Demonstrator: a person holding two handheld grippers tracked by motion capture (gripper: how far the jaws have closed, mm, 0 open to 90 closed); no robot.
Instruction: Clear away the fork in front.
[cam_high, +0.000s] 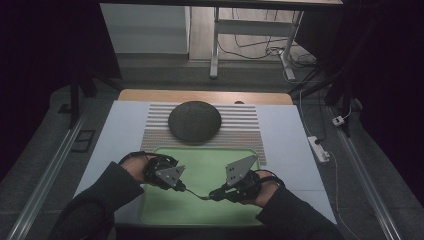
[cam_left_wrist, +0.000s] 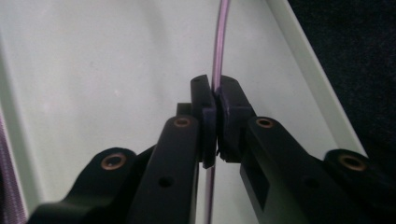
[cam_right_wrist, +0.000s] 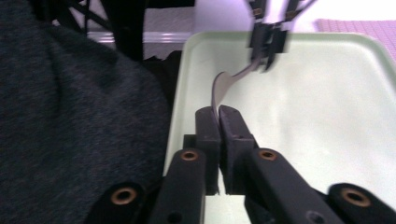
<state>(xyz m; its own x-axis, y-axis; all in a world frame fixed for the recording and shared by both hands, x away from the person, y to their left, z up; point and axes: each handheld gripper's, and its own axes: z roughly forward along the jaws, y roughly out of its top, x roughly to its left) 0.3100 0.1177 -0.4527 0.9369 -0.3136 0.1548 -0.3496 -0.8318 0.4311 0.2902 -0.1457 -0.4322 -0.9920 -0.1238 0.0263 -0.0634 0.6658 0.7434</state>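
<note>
Both claws, left claw (cam_high: 183, 188) and right claw (cam_high: 214, 196), clamped on one spoon (cam_high: 199, 194) above the green tray (cam_high: 200, 212); its placement is not yet done.

Thin metal utensil (cam_high: 199, 194), spoon or fork, held level over pale green tray (cam_high: 200, 210).

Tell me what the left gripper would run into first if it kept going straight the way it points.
Probably the right gripper. The left gripper points along the thin metal utensil both are clamped on, above the green tray. Depth is hard to judge.
</note>
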